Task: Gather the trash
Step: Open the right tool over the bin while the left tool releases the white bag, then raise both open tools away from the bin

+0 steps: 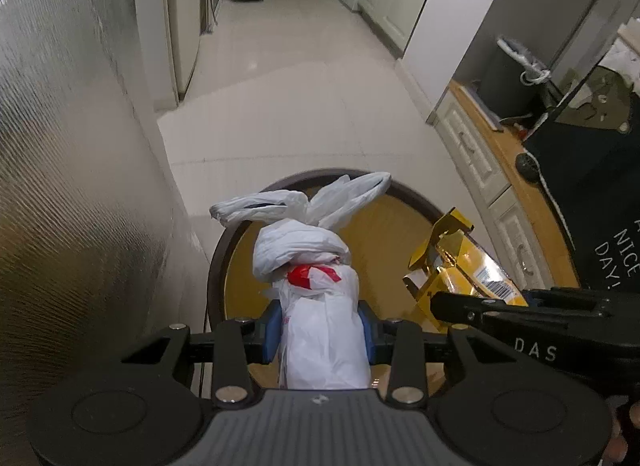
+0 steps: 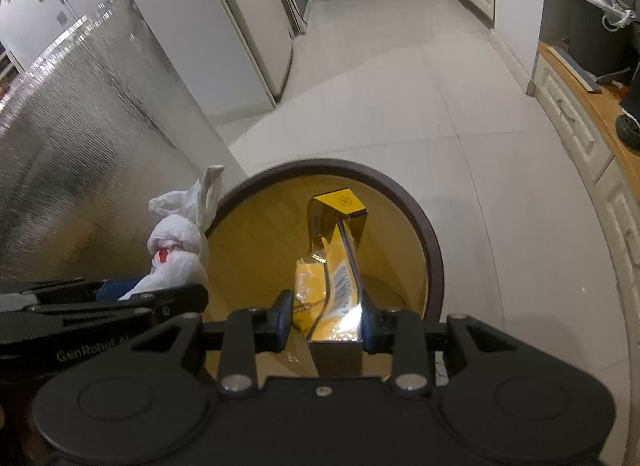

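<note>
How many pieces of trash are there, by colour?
White: 1, the tied bag
Yellow: 1, the box
Total: 2, both held over the bin

- The tied bag [image 1: 320,298] was thin white plastic, crinkled, with a red print;
- the yellow carton [image 2: 340,286] was glossy card, its inside mirror-bright foil;
- the bin [image 2: 434,250] had a smooth dark rim and a matt ochre inside;
- the floor [image 1: 288,105] was pale, polished tile;
- the panel [image 1: 60,145] was ribbed, shiny metal.
</note>
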Action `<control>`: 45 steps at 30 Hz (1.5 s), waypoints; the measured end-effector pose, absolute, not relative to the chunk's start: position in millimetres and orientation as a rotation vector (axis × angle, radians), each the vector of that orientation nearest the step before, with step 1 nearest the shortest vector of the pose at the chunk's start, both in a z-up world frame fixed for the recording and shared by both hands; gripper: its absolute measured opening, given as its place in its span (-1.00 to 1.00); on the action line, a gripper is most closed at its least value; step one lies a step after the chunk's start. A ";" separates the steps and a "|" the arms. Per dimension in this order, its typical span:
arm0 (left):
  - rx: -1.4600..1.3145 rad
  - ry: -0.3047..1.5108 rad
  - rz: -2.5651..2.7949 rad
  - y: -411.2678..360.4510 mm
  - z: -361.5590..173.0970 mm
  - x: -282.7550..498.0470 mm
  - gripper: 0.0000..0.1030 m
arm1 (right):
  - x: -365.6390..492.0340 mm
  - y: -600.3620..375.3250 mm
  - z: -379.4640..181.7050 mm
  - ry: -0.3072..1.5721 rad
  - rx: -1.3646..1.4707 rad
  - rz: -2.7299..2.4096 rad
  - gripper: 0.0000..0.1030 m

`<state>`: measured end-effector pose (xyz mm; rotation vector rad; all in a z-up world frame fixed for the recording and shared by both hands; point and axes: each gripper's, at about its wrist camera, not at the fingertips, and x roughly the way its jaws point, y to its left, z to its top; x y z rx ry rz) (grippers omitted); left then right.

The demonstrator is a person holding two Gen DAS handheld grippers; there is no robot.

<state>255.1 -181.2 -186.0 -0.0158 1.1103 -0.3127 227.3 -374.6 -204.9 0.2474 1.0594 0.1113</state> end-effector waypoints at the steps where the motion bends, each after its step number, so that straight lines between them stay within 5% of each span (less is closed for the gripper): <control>1: -0.019 1.122 -0.309 -180.4 -189.7 258.0 -0.24 | 230.0 -373.0 -207.4 1.069 0.244 0.112 -0.34; 30: 0.023 1.272 -0.369 -202.5 -246.8 292.1 -0.21 | 259.4 -366.2 -224.4 1.154 0.195 0.123 -0.29; 34: 0.024 1.274 -0.362 -201.1 -246.6 293.4 0.19 | 258.1 -365.4 -223.1 1.160 0.174 0.120 -0.29; 45: 0.064 1.269 -0.346 -203.8 -237.0 286.6 0.31 | 248.2 -370.4 -218.7 1.159 0.135 0.114 -0.28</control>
